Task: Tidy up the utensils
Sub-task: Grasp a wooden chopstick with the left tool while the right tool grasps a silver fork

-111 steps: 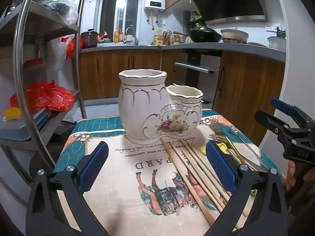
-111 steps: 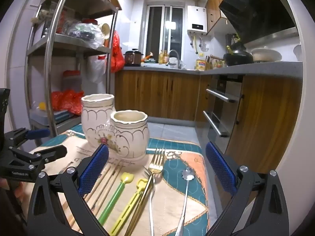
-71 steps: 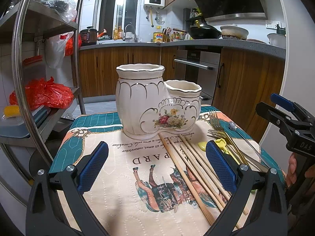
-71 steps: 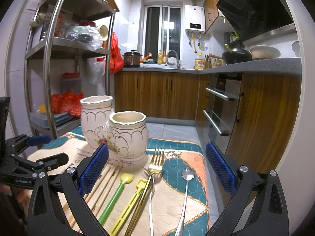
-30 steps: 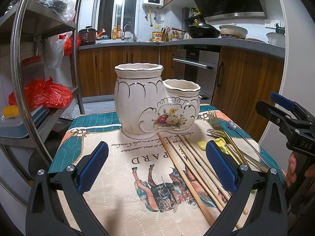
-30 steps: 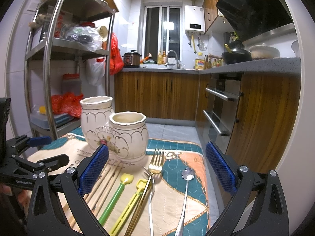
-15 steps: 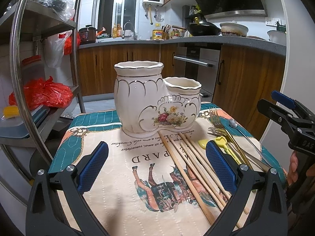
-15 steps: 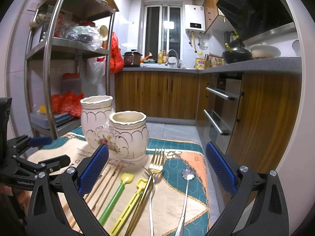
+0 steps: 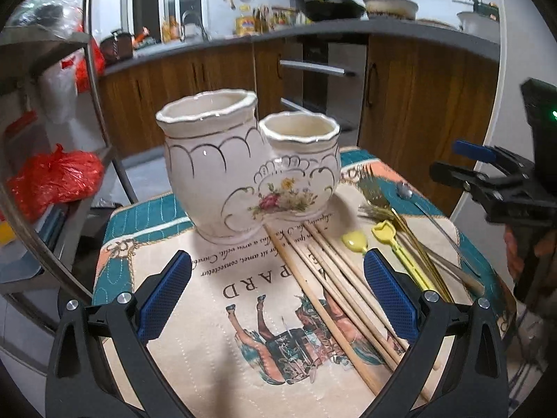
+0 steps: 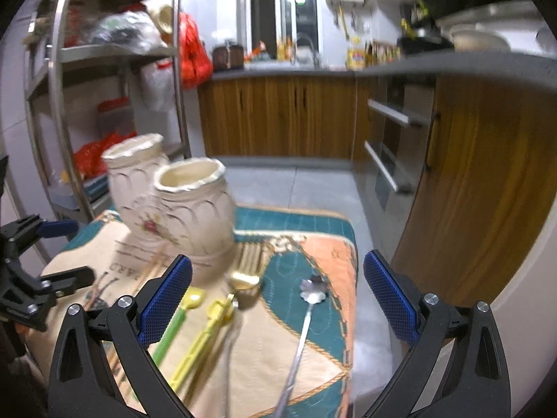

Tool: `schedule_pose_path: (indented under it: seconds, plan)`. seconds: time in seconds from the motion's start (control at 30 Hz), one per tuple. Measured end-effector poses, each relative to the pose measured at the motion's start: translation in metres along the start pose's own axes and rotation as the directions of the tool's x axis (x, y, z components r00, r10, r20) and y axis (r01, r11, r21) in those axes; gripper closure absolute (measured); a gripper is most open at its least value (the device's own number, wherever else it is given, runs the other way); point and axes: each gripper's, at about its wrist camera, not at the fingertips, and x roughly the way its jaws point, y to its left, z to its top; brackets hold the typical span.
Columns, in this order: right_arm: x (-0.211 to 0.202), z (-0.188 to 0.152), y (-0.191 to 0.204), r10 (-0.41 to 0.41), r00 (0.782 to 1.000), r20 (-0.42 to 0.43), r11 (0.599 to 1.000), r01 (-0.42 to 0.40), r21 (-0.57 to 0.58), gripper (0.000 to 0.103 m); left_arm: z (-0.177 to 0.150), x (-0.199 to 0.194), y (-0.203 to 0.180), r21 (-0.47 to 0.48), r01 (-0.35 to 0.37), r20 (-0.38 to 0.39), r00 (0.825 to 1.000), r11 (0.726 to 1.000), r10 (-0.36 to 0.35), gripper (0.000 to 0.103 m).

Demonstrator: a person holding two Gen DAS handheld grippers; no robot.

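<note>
A white twin-pot ceramic holder [image 9: 243, 170] [image 10: 174, 205] with a flower motif stands empty at the back of a printed cloth [image 9: 216, 313] on a small table. In front of it lie several wooden chopsticks [image 9: 330, 289], two yellow-green plastic utensils [image 9: 393, 244] [image 10: 195, 334], gold forks [image 9: 379, 191] [image 10: 249, 257] and a silver flower-headed spoon [image 10: 306, 310]. My left gripper [image 9: 276, 292] hovers open above the cloth, near the chopsticks. My right gripper [image 10: 276, 299] is open above the forks and spoon, holding nothing.
A steel shelf rack [image 10: 69, 104] with red bags [image 9: 52, 177] stands to the left. Wooden kitchen cabinets [image 10: 278, 118] and an oven front [image 9: 313, 80] lie behind and to the right. The table's right edge [image 10: 355, 313] drops to a grey floor. A hand [image 9: 522, 247] holds the right gripper.
Both grippers have risen and tilted downward, so the table shows from higher up. The right view is blurred with motion and has moved closer to the forks and spoon.
</note>
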Motion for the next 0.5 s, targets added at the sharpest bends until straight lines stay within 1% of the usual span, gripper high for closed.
schedule_pose_path:
  seconds: [0.03,0.07,0.1,0.13,0.2,0.27,0.3,0.37,0.43,0.47,0.5]
  plan:
    - [0.006,0.002,-0.003,0.007,1.000,-0.023,1.000,-0.007,0.010,0.005,0.000,0.003,0.000,-0.002,0.000,-0.020,1.000,1.000,0.000,0.006]
    - [0.015,0.005,-0.008,0.022,0.998,-0.056,0.999,-0.020,0.025,0.005,0.000,0.006,0.001,-0.010,0.005,-0.038,0.999,1.000,-0.006,0.009]
    - [0.020,0.006,-0.010,0.028,0.997,-0.070,0.999,-0.026,0.031,0.005,0.000,0.008,0.002,-0.020,0.017,-0.057,0.998,1.000,-0.018,0.015]
    - [0.025,0.007,-0.011,0.036,0.995,-0.088,0.999,-0.033,0.034,0.005,-0.002,0.011,0.002,-0.030,0.022,-0.084,0.996,0.999,-0.025,0.017]
    - [0.040,0.008,-0.010,0.051,0.991,-0.127,0.998,-0.048,0.028,0.006,-0.004,0.017,0.002,-0.035,0.019,-0.127,0.992,0.999,-0.023,0.028]
    - [0.050,0.007,-0.007,0.073,0.985,-0.159,0.997,-0.069,0.027,0.008,-0.007,0.023,0.000,-0.039,0.029,-0.162,0.986,0.999,-0.035,0.035]
    - [0.053,0.007,-0.007,0.084,0.982,-0.170,0.996,-0.080,0.030,0.011,-0.008,0.024,-0.001,-0.045,0.034,-0.175,0.984,0.998,-0.041,0.039]
    - [0.063,0.007,-0.004,0.125,0.972,-0.199,0.992,-0.119,0.040,0.019,-0.011,0.027,-0.003,-0.055,0.051,-0.195,0.979,0.997,-0.061,0.044]
    - [0.071,0.006,0.000,0.151,0.962,-0.229,0.988,-0.144,0.048,0.033,-0.013,0.030,-0.008,-0.050,0.060,-0.213,0.975,0.997,-0.069,0.047]
    - [0.076,0.007,0.002,0.166,0.956,-0.240,0.986,-0.158,0.052,0.036,-0.013,0.030,-0.010,-0.049,0.067,-0.223,0.972,0.997,-0.077,0.052]
    - [0.079,0.008,0.002,0.175,0.954,-0.245,0.985,-0.166,0.056,0.041,-0.014,0.032,-0.013,-0.045,0.079,-0.237,0.967,0.996,-0.088,0.057]
